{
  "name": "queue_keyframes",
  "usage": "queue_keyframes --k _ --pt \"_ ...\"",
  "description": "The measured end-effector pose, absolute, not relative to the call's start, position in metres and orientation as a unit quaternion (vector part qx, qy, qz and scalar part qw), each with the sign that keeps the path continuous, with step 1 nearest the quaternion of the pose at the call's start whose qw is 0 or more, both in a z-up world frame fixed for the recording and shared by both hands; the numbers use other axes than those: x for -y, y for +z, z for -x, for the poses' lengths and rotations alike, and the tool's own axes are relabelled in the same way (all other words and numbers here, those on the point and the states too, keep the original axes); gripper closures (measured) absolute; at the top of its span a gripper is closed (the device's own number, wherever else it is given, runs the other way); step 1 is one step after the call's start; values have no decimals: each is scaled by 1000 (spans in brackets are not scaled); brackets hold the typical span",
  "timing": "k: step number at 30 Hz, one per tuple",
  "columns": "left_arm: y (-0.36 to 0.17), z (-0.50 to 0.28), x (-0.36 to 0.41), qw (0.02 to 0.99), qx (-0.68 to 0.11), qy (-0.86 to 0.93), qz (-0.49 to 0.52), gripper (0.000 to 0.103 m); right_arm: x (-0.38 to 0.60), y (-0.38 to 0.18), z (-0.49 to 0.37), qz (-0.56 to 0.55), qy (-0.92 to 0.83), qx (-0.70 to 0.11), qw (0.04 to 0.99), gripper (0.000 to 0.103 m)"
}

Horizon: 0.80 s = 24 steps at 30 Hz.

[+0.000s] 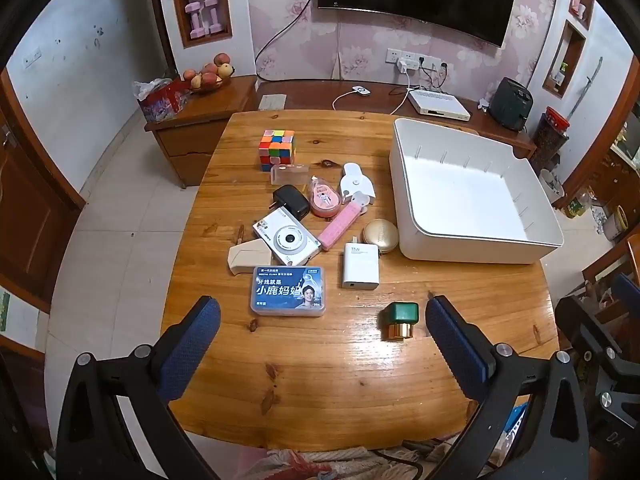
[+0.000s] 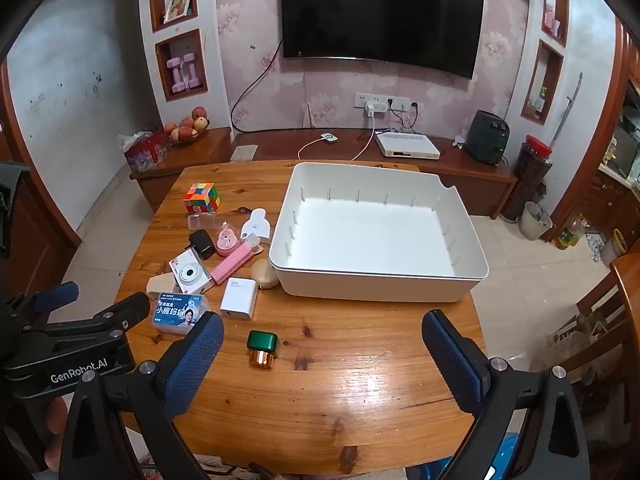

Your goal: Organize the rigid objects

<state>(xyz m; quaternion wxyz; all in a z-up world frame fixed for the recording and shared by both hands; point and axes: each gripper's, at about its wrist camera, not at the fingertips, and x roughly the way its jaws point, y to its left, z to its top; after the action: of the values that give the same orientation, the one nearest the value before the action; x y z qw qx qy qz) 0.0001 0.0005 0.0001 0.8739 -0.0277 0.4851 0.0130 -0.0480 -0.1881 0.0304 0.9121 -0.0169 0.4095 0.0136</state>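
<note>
A white bin (image 1: 476, 236) (image 2: 376, 286) stands on the right of the wooden table (image 1: 320, 360), nothing inside it. Left of it lies a cluster: a colour cube (image 1: 277, 149) (image 2: 202, 197), a black plug (image 1: 292, 201), a white camera (image 1: 286, 241) (image 2: 189, 274), a pink bar (image 1: 341, 227), a white charger (image 1: 360, 266) (image 2: 239, 298), a blue floss box (image 1: 289, 291) (image 2: 180, 312) and a green-capped gold bottle (image 1: 399, 320) (image 2: 262, 348). My left gripper (image 1: 322, 320) hangs open above the near table, just short of the floss box. My right gripper (image 2: 322, 334) is open too, right of the bottle.
A low wooden cabinet (image 2: 440, 160) runs along the far wall with a fruit bowl (image 1: 208, 74), a white set-top box (image 2: 408, 146) and cables. A television (image 2: 380, 16) hangs above. A wooden chair (image 2: 612, 312) stands right of the table.
</note>
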Motion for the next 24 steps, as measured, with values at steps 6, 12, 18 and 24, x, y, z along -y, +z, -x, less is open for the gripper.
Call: queue_keyframes --k 6,12,18,24 --pt "0 0 0 874 -484 13 26 1 189 29 47 18 15 -410 912 3" --pt "0 0 0 874 -484 13 25 1 187 25 46 21 16 -410 912 3" --pt "-1 -4 -4 875 -483 15 27 1 186 25 45 17 18 -411 911 3" --pt "-2 -7 -6 875 -482 15 26 1 186 26 44 16 18 -412 911 3"
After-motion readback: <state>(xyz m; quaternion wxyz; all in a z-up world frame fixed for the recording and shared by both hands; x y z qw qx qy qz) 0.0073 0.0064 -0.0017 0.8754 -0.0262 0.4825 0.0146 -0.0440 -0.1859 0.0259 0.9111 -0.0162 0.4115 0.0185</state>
